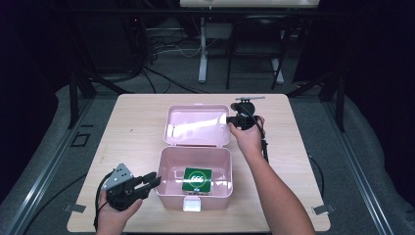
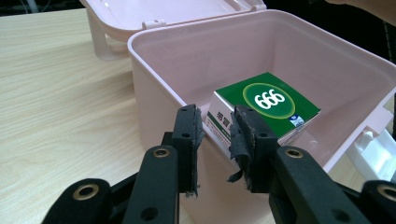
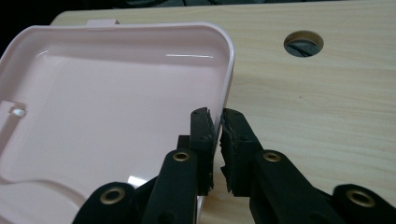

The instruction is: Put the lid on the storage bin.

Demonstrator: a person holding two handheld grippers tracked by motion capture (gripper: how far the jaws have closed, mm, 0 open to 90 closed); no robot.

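A pink plastic box [image 1: 226, 188] stands open near the table's front, its lid [image 1: 195, 125] folded back flat behind it. A green carton marked 666 [image 1: 197, 179] lies inside. My left gripper [image 1: 155, 180] is at the box's left wall. In the left gripper view its jaws [image 2: 217, 119] straddle that wall [image 2: 154, 102], one outside and one inside, with a gap showing and the carton [image 2: 266, 100] just beyond. My right gripper [image 1: 229, 121] is at the lid's right edge. In the right gripper view its jaws [image 3: 218, 116] are pinched on the lid's rim [image 3: 229, 60].
The light wooden table [image 1: 132, 132] has bare room left and right of the box. A round cable hole [image 3: 303, 43] sits in the tabletop beyond the lid. The box's white latch [image 1: 192, 204] hangs at its front. Dark floor, cables and stands lie behind the table.
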